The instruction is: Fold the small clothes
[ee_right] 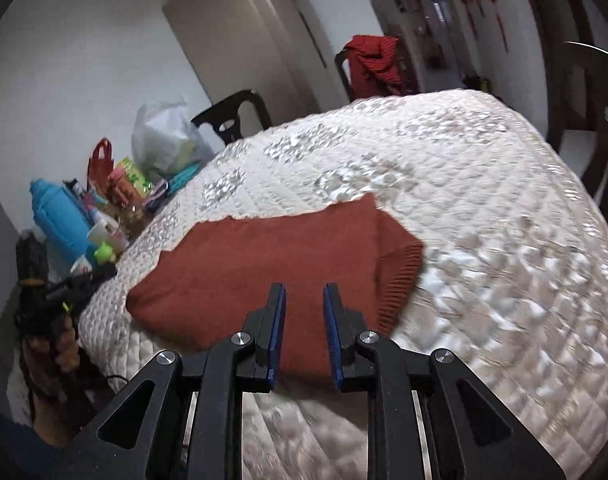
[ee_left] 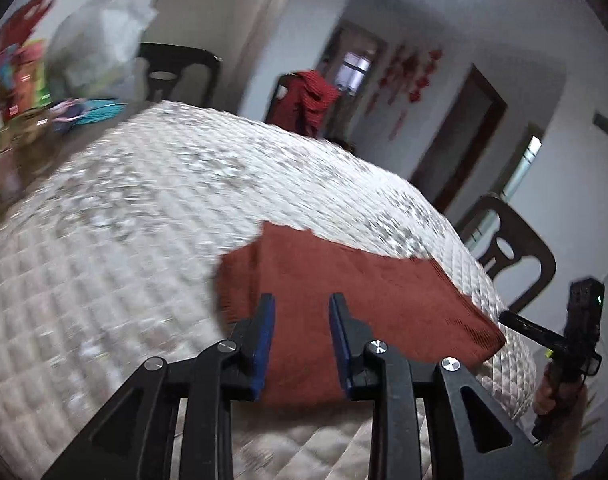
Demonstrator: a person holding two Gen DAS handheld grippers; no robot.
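A rust-red knitted garment (ee_left: pixel 368 280) (ee_right: pixel 263 256) lies folded flat near the front edge of a table under a cream quilted cover (ee_left: pixel 143 220) (ee_right: pixel 464 200). Its ribbed hem (ee_right: pixel 404 280) shows at the right in the right wrist view. My left gripper (ee_left: pixel 301 300) hovers over the garment's near edge, jaws apart, nothing pinched between the blue pads. My right gripper (ee_right: pixel 304 290) hangs the same way over the near edge, jaws apart and empty. Each gripper also shows in the other's view, held by a hand: the right gripper (ee_left: pixel 580 320) and the left gripper (ee_right: pixel 51 300).
Clutter sits at the table's far left: a blue bottle (ee_right: pixel 59 216), a red bag (ee_right: pixel 101 164), a white plastic bag (ee_right: pixel 163 140) and small items. Dark chairs (ee_left: pixel 504 252) (ee_right: pixel 231 120) stand around the table; one carries a red cloth (ee_left: pixel 308 100) (ee_right: pixel 372 64).
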